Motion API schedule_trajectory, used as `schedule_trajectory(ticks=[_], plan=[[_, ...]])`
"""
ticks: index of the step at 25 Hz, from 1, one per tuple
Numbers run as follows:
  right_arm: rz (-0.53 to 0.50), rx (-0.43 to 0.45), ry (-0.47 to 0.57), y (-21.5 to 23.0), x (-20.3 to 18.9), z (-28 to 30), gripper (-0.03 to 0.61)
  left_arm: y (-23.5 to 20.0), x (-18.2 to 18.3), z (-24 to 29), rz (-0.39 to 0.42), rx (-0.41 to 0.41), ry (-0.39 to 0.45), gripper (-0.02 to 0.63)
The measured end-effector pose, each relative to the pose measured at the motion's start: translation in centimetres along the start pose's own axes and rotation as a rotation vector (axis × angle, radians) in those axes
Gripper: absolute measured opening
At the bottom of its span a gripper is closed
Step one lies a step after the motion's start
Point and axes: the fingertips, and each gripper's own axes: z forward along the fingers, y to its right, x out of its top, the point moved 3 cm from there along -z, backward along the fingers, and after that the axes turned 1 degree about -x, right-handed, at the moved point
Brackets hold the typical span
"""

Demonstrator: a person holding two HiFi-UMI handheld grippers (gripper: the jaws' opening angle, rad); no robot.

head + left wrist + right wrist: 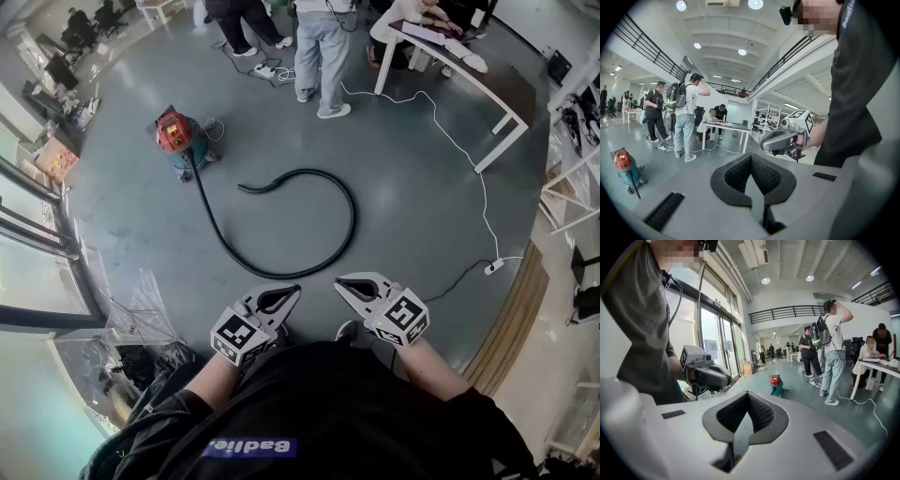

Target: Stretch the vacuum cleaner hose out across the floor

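Two grey hand-held grippers with marker cubes sit at lower centre of the head view: left gripper (291,292) and right gripper (343,282). On each, the jaws are pressed together with nothing between them, as both gripper views confirm.

One long black vacuum hose (352,220) lies on the grey floor (431,187), up-frame of both grippers and touched by neither.
- Form: a hook, not a line.
- Fixed end: at the red-topped teal canister vacuum cleaner (176,139), upper left.
- Run: it drops to a low bend just above the left gripper's tips, climbs the right side, then curls back leftward.
- Loose end: the free end (246,188) lies at frame centre, pointing back toward the canister.

Judgement: the left gripper is slightly nearer both the bend and the free end. Straightening likely means carrying that end rightward, away from the canister.
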Motion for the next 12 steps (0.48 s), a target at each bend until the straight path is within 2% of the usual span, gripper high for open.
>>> schedule_trajectory(ticks=[12], plan=[[0.025,-0.01,0.005,0.7,-1.0,-1.3,0.004,0.9,-1.0,1.7,0.008,-0.042,-0.005,0.0]])
